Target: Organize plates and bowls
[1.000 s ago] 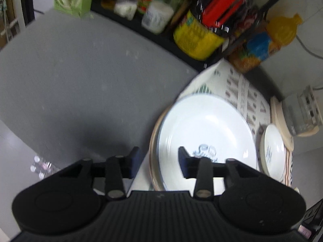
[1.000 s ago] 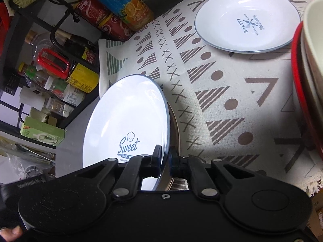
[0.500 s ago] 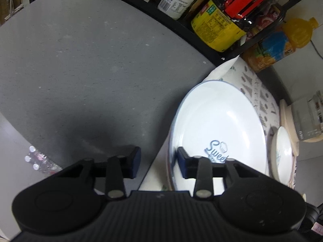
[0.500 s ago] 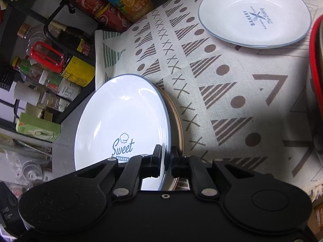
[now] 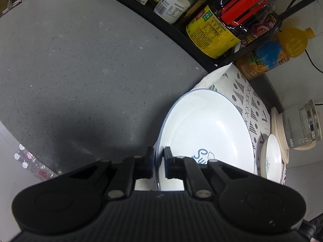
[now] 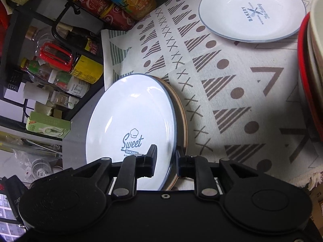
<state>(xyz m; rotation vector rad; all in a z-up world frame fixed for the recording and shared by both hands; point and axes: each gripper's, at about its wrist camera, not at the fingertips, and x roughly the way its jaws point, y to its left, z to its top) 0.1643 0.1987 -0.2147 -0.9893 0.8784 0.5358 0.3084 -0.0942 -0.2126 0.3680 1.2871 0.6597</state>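
Note:
A large white "Sweet Bakery" plate [image 5: 206, 133] [image 6: 131, 121] with a thin blue rim is tilted up off a tan-rimmed plate [image 6: 181, 117] that lies under it. My left gripper [image 5: 159, 163] is shut on the white plate's near-left rim. My right gripper [image 6: 166, 161] has its jaws parted a little, one on each side of the plate's rim. A smaller white "Bakery" plate [image 6: 252, 10] [image 5: 271, 157] lies on the patterned cloth [image 6: 232, 84]. A stack of bowls with a red rim [image 6: 310, 64] stands at the right edge.
A black rack [image 5: 177, 28] holds sauce bottles and jars, with an orange juice bottle [image 5: 276, 52] beside it. A glass jar [image 5: 300, 125] stands on a wooden coaster. Grey countertop [image 5: 70, 66] stretches to the left of the cloth.
My left gripper has closed from wide open onto the white plate's rim. My right gripper's jaws have opened from their grip on the plate. The plate stands higher off the one below.

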